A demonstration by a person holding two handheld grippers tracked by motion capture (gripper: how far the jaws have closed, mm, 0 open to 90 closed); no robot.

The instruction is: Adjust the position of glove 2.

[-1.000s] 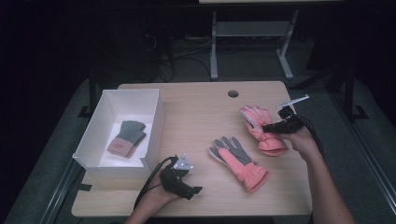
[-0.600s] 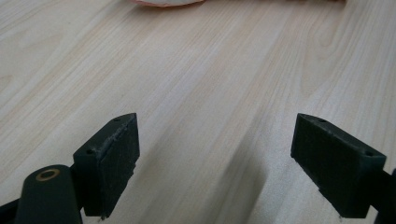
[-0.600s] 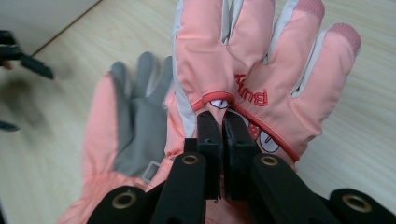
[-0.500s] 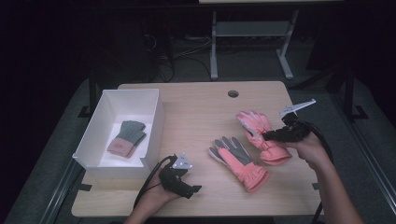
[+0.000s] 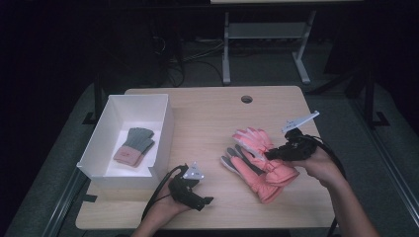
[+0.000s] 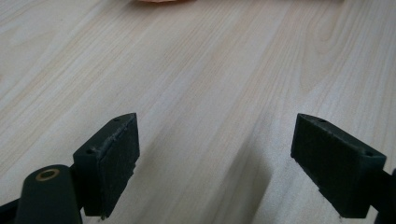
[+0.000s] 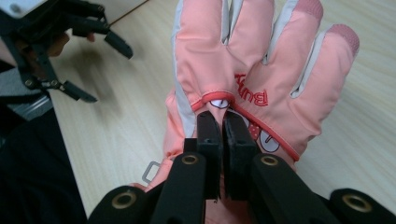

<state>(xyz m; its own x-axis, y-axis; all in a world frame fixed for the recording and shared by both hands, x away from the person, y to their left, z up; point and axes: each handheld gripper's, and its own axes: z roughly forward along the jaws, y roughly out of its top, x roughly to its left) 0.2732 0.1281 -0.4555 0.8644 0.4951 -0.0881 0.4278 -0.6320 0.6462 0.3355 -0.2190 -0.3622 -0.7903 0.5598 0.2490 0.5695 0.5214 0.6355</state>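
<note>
The right hand-held gripper [image 7: 223,128] is clenched on a fold in the back of a pink glove [image 7: 252,70], raised over its partner glove [image 5: 257,177] on the desk [image 5: 207,118] (likely bound for the white box [image 5: 163,123]); the left hand-held gripper [image 6: 215,154] rests released on bare wood, out of the way

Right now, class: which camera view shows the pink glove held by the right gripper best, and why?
The right gripper view: the pink glove is close, its red lettering legible, the right gripper pinching it. The high view shows it small, overlapping a second glove. The left gripper view catches just a pink sliver.
</note>
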